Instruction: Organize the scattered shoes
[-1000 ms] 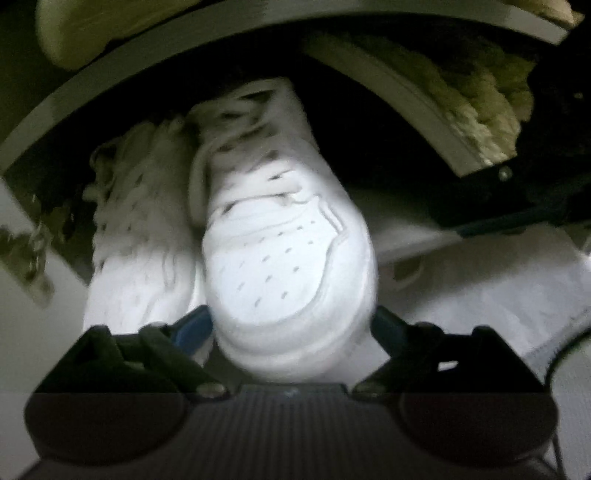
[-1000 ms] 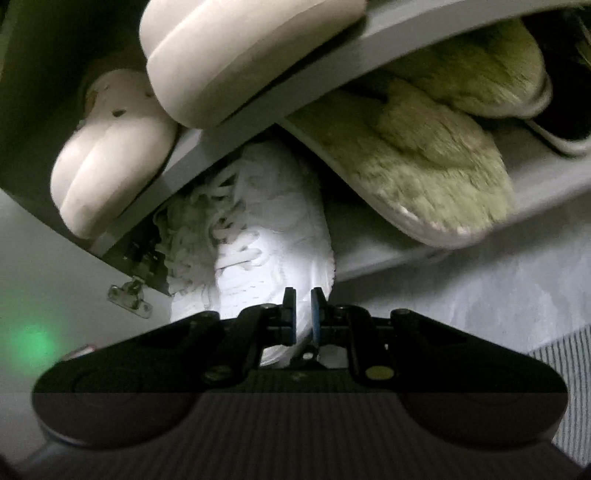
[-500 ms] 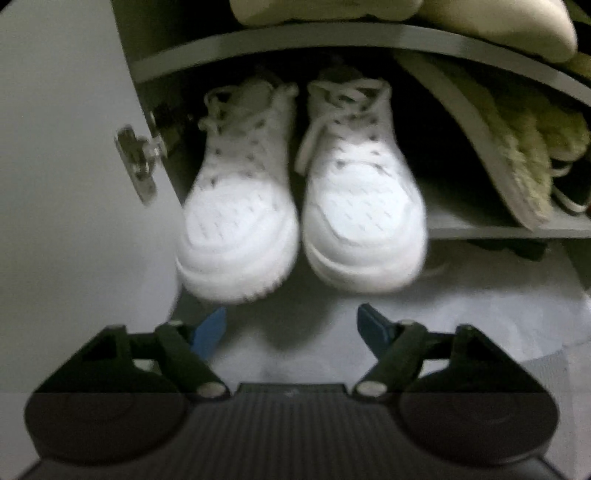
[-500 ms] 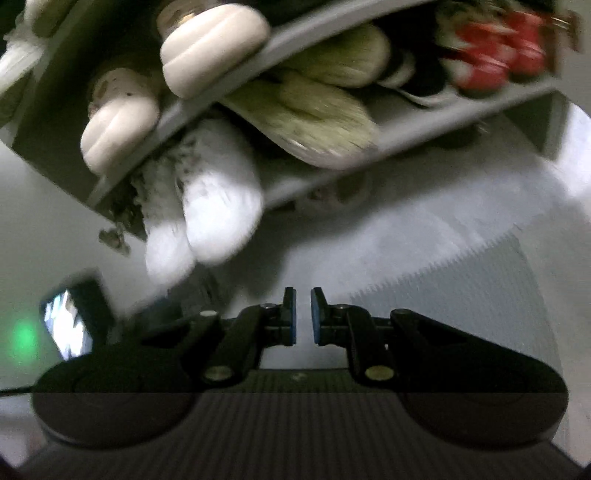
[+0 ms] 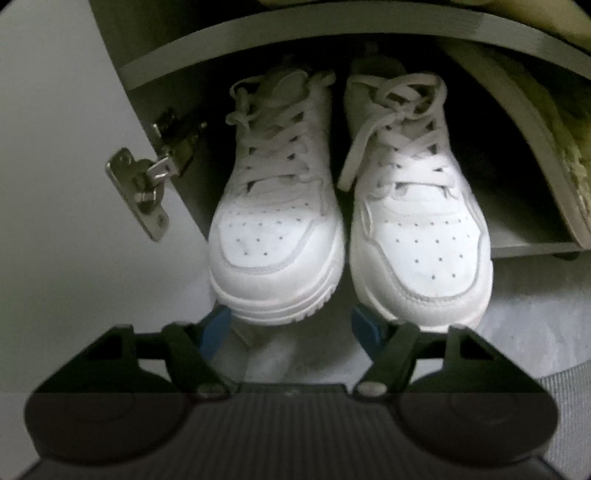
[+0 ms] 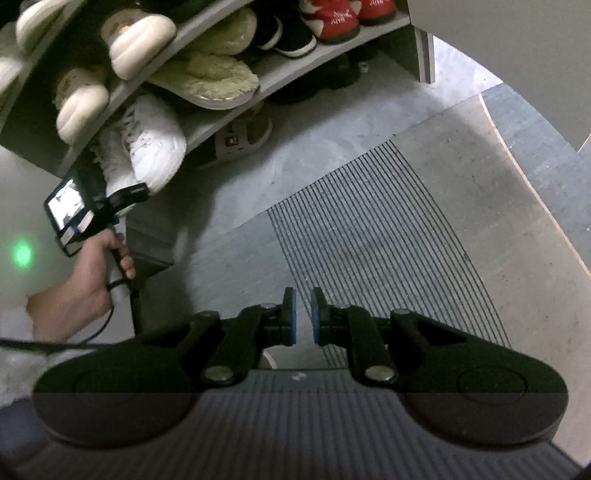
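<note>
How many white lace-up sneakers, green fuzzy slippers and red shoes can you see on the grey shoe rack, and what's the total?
White lace-up sneakers: 2
Green fuzzy slippers: 2
Red shoes: 2
Total: 6

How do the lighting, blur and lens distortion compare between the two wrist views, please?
Left wrist view: the white sneakers are brightly lit and fairly sharp against a dark cabinet recess; the shelf edge bows from fisheye distortion. Right wrist view: lighting is more even, a green flare spot sits at the left, the beige shoes look smeared, and the striped mat curves.
</note>
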A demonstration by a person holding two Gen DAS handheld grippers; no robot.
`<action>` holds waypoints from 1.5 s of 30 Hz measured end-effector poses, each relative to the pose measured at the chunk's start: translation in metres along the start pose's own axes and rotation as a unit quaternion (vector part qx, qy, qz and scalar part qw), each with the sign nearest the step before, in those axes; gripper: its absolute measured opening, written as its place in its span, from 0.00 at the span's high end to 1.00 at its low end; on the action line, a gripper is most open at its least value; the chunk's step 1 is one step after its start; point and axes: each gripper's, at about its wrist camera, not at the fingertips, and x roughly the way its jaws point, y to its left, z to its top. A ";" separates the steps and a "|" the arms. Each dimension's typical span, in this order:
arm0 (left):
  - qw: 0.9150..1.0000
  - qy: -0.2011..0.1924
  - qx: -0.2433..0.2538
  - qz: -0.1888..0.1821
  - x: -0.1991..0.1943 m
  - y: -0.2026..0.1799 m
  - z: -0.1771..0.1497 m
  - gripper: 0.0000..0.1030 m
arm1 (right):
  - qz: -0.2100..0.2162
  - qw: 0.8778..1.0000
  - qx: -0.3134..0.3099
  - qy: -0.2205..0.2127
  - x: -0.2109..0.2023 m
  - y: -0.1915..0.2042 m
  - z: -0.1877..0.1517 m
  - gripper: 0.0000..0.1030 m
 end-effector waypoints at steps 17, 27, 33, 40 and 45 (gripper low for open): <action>0.991 0.004 -0.017 -0.129 -0.429 0.025 0.089 0.20 | -0.011 0.989 -0.134 -0.067 -0.270 0.098 0.081 0.88; 0.966 -0.048 0.126 -0.220 -0.601 0.062 0.199 0.19 | -0.028 0.990 -0.120 -0.067 -0.402 0.163 0.105 0.88; 0.954 -0.079 0.156 -0.244 -0.625 0.071 0.251 0.13 | -0.038 0.987 -0.106 -0.116 -0.450 0.199 0.122 0.88; 0.955 -0.052 0.139 -0.256 -0.620 0.060 0.302 0.13 | -0.023 0.983 -0.081 -0.163 -0.484 0.208 0.150 0.51; 0.957 -0.037 0.133 -0.253 -0.619 0.042 0.310 0.13 | -0.026 0.968 -0.113 -0.225 -0.505 0.192 0.187 0.09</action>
